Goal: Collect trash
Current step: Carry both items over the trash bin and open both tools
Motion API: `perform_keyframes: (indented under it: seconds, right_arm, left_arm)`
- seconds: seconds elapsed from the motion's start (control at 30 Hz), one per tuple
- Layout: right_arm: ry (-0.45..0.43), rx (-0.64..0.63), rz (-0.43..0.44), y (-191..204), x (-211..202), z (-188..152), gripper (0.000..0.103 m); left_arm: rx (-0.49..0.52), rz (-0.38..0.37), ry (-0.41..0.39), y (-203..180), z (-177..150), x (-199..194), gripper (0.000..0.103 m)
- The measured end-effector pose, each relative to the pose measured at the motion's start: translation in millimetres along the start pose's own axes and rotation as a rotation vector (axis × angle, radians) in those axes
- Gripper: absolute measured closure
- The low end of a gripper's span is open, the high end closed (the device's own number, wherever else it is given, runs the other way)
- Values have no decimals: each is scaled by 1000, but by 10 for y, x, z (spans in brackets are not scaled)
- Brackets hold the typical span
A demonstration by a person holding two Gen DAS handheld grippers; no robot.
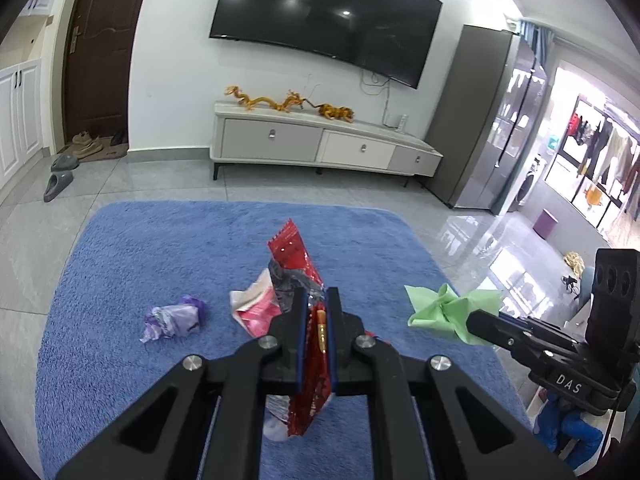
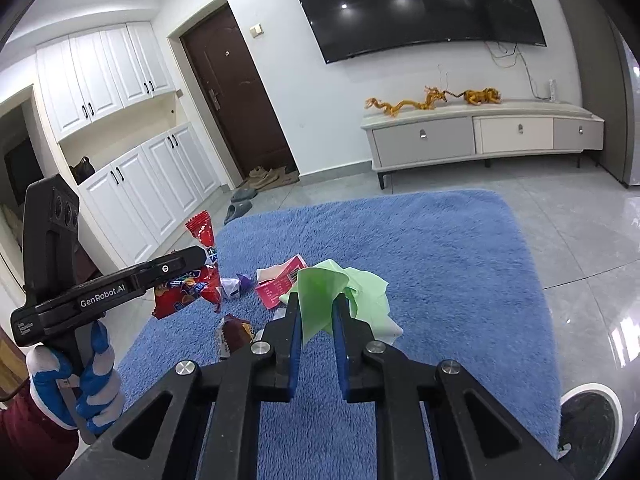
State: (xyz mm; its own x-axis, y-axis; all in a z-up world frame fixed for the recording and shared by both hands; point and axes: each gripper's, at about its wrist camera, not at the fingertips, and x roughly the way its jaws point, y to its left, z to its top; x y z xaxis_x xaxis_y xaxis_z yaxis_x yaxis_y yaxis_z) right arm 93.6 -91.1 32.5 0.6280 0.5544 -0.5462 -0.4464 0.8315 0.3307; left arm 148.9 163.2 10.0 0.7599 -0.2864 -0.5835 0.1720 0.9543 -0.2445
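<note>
**Desk:** What do we have, left to right?

**Operator:** On my left-wrist view, a purple wrapper [image 1: 172, 317] lies on the blue rug [image 1: 120, 264] at about nine o'clock from my left gripper [image 1: 316, 300]. Just beside the fingers, at ten o'clock, a pink packet [image 1: 254, 308] also lies on the rug. The left jaws are clamped on a red snack bag [image 1: 294, 258], which stands up at twelve o'clock, clear of the pile. At three o'clock, my right gripper [image 1: 476, 322] pinches a green tissue [image 1: 440, 312].

**Desk:** And from the right wrist?

**Operator:** The same order. A gloved hand [image 2: 80, 376] at eight o'clock carries the left tool with the red bag. Then the purple wrapper and a brown wrapper [image 2: 236, 330] at ten o'clock, both on the rug, then the pink packet at eleven. My right gripper [image 2: 318, 312] is closed on the green tissue, which seems to hang clear of the rug.

**Desk:** Progress?

**Operator:** I would judge it part done: two pieces are in hand, none binned as far as I see. Three pieces are left on the rug. No bin shows in either view.
</note>
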Motion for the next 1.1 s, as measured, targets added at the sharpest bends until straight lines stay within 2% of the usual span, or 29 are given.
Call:
perform_keyframes:
  seconds: [0.37, 0.6, 0.83, 1.1]
  right_arm:
    - [-97, 33, -73, -86, -615, -176, 90]
    - [-154, 98, -162, -462, -1086, -372, 90]
    - [-173, 231, -313, -1218, -1521, -686, 90]
    - [-125, 435, -455, -2147, -1715, -1153, 90]
  left_arm:
    - [116, -90, -17, -751, -119, -177, 95]
    - [224, -182, 9, -1410, -134, -40, 95]
    - [330, -287, 108, -2255, -241, 464, 95]
    - [434, -370, 261, -3202, -509, 1329, 95]
